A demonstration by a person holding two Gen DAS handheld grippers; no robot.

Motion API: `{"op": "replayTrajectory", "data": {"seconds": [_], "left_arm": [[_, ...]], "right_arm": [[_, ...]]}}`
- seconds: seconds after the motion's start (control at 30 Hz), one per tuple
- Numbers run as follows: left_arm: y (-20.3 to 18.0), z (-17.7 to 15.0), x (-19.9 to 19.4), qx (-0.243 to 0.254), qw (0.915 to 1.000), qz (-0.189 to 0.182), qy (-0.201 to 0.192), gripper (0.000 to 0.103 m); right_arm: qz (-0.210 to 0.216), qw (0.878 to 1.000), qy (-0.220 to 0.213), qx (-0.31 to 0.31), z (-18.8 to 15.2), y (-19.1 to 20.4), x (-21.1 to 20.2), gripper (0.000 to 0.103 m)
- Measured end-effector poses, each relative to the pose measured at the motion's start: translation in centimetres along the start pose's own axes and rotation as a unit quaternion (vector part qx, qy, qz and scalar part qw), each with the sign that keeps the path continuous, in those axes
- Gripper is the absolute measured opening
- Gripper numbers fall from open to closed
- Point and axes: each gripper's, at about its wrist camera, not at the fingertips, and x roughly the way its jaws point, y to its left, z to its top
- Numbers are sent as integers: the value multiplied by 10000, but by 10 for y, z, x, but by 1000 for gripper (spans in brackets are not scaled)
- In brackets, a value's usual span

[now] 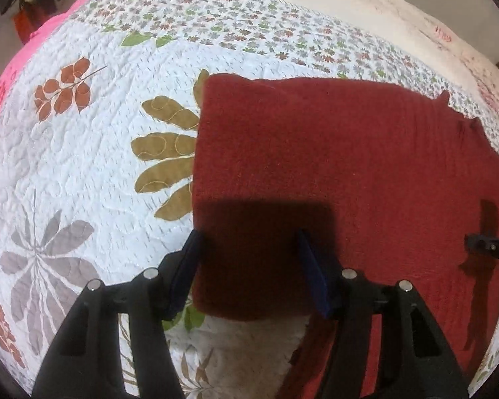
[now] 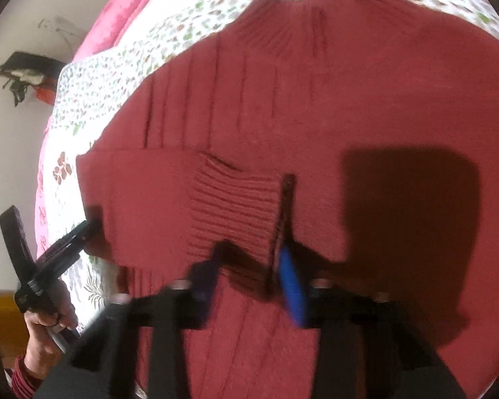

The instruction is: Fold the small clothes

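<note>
A dark red knitted sweater [image 1: 332, 166] lies flat on a floral quilt [image 1: 83, 153] that covers the bed. One sleeve is folded across the body, and its ribbed cuff [image 2: 233, 206] rests on the chest.

The left hand-held gripper [image 1: 249, 266] hangs over the folded left edge of the sweater with its jaws spread and nothing between them. The right hand-held gripper [image 2: 249, 276] is above the cuff; its jaws also look apart, though this view is blurred.

I judge that the step in hand is the next fold. To do it well, each gripper should pinch both layers at an edge, lift low, and carry the cloth over evenly so the sleeve does not slip out.

The left edge is straight and lies free on the quilt. There is much open quilt to the left and beyond the ribbed collar [image 2: 282, 30].
</note>
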Motion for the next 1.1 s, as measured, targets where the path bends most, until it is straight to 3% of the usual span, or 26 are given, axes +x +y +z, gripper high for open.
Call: {"op": "replayTrajectory", "data": {"seconds": [0.07, 0.27, 0.47, 0.6, 0.73, 0.83, 0.93, 1.03, 1.1], "left_arm": [[0, 1, -3, -10, 10000, -23, -25, 61], [-2, 17, -25, -167, 9991, -58, -377, 62], [-24, 28, -24, 7, 9992, -44, -401, 62], [-50, 25, -11, 189, 9994, 12, -277, 62], [-72, 23, 13, 453, 9987, 248, -19, 62], [-78, 23, 24, 532, 9974, 473, 59, 64], [-79, 24, 13, 481, 9978, 463, 41, 62], [-82, 17, -12, 565, 9972, 409, -264, 66], [-87, 9, -14, 620, 9970, 391, -263, 67]], "right_arm": [[79, 9997, -8, -226, 2, 8, -1, 7], [436, 9954, -764, -373, 3, 7, -65, 6], [90, 9906, -1367, -35, -17, -52, -139, 6], [-261, 9900, -1335, 363, -34, -99, -147, 6], [-469, 9906, -1107, 652, -48, -128, -129, 7], [-775, 9908, -835, 735, -53, -137, -110, 20], [-781, 9865, -1236, 742, -65, -138, -127, 26], [-610, 9829, -1617, 640, -69, -126, -145, 26], [-467, 9857, -1573, 385, -65, -119, -145, 26]]}}
